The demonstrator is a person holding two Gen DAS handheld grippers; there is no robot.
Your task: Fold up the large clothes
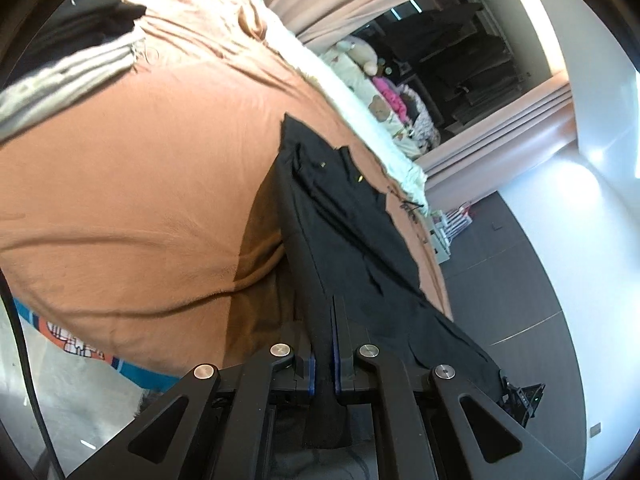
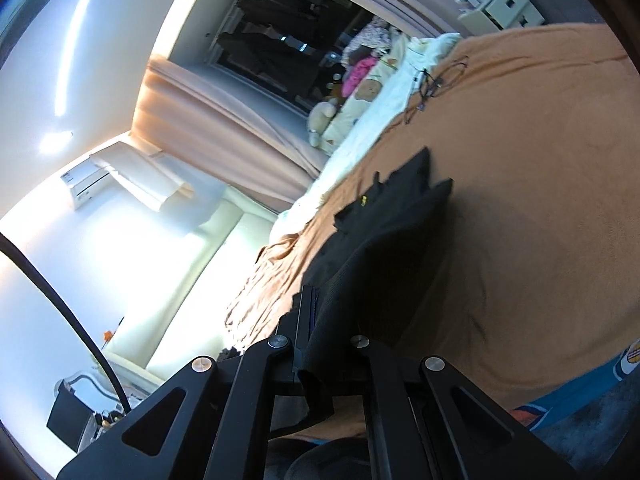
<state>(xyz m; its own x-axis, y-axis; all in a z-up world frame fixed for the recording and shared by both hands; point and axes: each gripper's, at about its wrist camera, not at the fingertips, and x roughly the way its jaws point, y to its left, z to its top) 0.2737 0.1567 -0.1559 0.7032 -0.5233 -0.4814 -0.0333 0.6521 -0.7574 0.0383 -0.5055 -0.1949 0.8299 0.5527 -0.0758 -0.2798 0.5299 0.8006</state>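
I have both grippers clamped on the same long black woven garment (image 1: pixel 344 216), which looks like a pair of trousers: in the left wrist view the left gripper (image 1: pixel 325 344) sits low in the frame, its blue-padded fingers (image 1: pixel 335 344) together on a fold of the cloth, and the fabric runs from there up toward the centre, its far end lying on the orange-brown fleece blanket (image 1: pixel 132 184) that covers the bed. In the right wrist view the right gripper (image 2: pixel 316 336) at the bottom centre is likewise closed on an edge of the garment (image 2: pixel 384 248), a loose flap hanging below the pinch. Holding two points of one end makes sense to me: it keeps that edge taut so I can carry it over the resting end for a fold. The far end stays on the blanket as an anchor. Two small yellowish specks on the cloth (image 1: pixel 322 165) may be tags or fasteners, but I can read no writing there. The printed blue and orange sheet (image 1: pixel 86 350) at the lower left shows a pattern, nothing legible.
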